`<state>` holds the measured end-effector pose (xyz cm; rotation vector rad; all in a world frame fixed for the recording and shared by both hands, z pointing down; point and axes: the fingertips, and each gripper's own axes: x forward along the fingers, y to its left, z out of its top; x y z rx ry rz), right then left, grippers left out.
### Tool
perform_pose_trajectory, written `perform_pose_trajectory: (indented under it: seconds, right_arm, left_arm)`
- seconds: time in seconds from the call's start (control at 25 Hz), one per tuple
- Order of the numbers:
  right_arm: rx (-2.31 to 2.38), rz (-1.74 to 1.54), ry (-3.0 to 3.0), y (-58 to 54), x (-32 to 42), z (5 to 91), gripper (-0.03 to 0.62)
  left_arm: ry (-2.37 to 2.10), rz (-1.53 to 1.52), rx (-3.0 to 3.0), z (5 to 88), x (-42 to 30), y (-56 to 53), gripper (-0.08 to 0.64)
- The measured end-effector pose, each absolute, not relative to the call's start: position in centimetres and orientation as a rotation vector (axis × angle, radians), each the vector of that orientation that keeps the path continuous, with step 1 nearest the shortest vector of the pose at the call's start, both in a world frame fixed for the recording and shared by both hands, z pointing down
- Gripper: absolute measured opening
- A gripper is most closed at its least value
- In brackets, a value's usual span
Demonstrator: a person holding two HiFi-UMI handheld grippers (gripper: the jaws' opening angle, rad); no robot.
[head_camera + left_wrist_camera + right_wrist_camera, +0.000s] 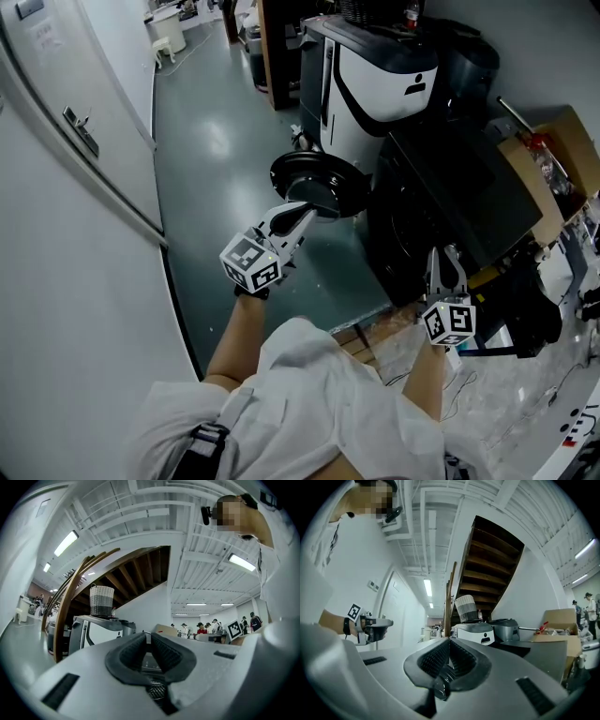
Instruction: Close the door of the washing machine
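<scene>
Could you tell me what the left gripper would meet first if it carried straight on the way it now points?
Most likely the open round door of the washing machine, right beyond the left gripper in the head view; depth is unclear, so it might pass just above.

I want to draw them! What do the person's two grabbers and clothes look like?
The left gripper and right gripper are pale grey with dark ribbed fingers. Each carries a white cube with black square markers. The person wears a white shirt.

Hidden behind the left gripper (307, 212): near rim of the washing machine door (311, 172); cut by the right edge: cardboard box (565, 150).
</scene>
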<state>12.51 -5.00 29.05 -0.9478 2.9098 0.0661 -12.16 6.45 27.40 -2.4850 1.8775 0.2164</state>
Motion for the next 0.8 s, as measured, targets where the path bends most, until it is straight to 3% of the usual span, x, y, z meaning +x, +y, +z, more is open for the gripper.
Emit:
perform_pose_trajectory:
  seconds: [0.24,0.36,0.8]
  right_arm:
    - [-0.900,0.058,2.908,-6.0,11.1,29.2,0.029]
    - [-0.871,0.045,2.930,-6.2,9.9,29.8,0.029]
    - [-0.872,0.021,3.024,-10.5,2.8,32.4,0.029]
  left_arm:
    - [1.920,0.232,-2.416,26.1,-13.7,6.7,0.032]
    - [1.944,0.234,-2.410,26.2,-14.6,6.7,0.127]
    - [1.931,0.014,-2.523,31.1,-20.9,1.8,0.143]
